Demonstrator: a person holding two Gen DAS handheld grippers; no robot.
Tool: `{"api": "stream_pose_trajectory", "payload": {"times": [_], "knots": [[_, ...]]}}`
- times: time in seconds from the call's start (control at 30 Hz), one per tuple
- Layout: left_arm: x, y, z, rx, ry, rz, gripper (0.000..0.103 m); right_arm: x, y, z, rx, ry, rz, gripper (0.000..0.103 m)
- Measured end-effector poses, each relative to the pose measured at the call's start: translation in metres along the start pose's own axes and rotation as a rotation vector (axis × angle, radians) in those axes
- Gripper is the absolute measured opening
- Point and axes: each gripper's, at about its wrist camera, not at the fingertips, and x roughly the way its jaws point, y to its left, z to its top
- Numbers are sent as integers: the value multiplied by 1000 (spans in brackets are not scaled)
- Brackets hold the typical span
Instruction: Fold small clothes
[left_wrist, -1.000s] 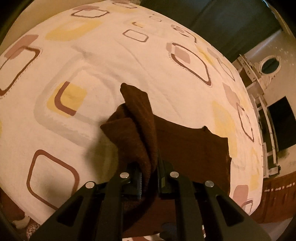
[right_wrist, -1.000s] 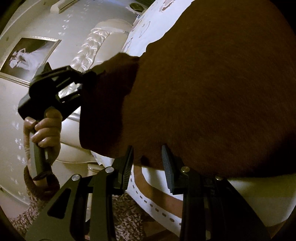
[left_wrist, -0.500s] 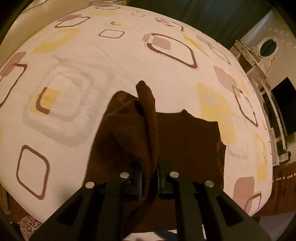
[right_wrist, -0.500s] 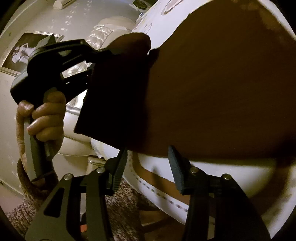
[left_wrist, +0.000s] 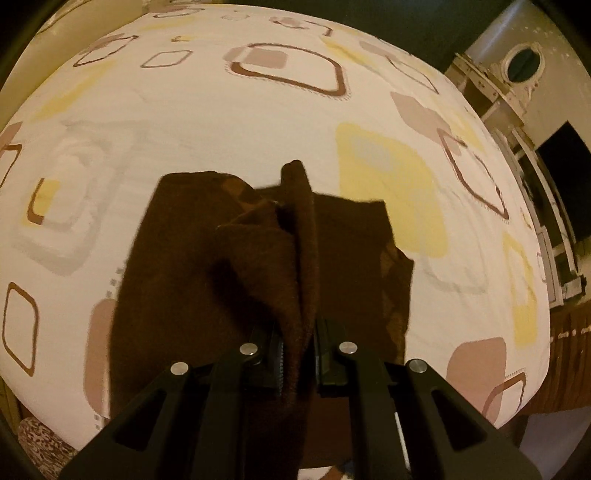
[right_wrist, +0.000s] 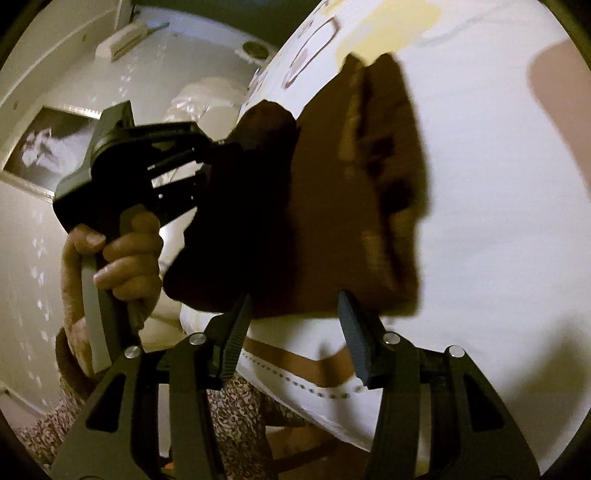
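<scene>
So my left gripper (left_wrist: 298, 360) has its fingers (left_wrist: 276, 363) clamped tight on a bunched ridge of the brown cloth (left_wrist: 236, 266), which runs up from between the pads toward the middle of the left wrist frame. The rest of that cloth lies spread on the bed (left_wrist: 221, 122), filling the lower centre of the frame, one fold heaped up left of the ridge and a flatter layer poking out on the right.

The right gripper (right_wrist: 295, 332) is a different story: its fingers (right_wrist: 236, 336) have just been opening, and they stand apart with nothing pinched. The near edge of the brown cloth sits just above and between the tips in the right wrist frame, not pressed by either pad as far as I can see. Under them is the bed's edge with its brown band and dotted stitching.

Off to the left of that frame I can see my other hand (right_wrist: 110, 258) wrapped round the left gripper's handle, the tool pointing right into a dark hanging fold of the cloth. Behind it, a framed picture (right_wrist: 48, 151) on the pale wall, upper left.
</scene>
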Motion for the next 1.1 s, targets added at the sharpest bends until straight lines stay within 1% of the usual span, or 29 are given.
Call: {"api": "stream_pose_trajectory", "payload": {"times": [0.13, 0.33, 0.47, 0.5, 0.7, 0.97, 1.03, 1.1], "knots": [[12, -15, -7, 26, -4, 43, 11, -16, -17, -2, 42, -39, 12, 48], [27, -22, -13, 34, -12, 107, 11, -35, -31, -18, 41, -77, 34, 48], [31, -27, -17, 44, -21, 131, 11, -36, -32, -20, 41, -83, 44, 48], [32, -28, -19, 44, -22, 136, 11, -33, -31, -12, 43, -83, 46, 48], [39, -32, -24, 62, -29, 164, 12, -36, -32, -11, 58, -91, 64, 48], [42, -39, -29, 85, -41, 183, 13, -38, -32, -8, 62, -96, 53, 48], [42, -43, -29, 87, -41, 172, 20, -41, -32, -8, 63, -101, 43, 48], [39, -46, -29, 94, -42, 155, 21, -43, -33, -8, 66, -105, 36, 48]]}}
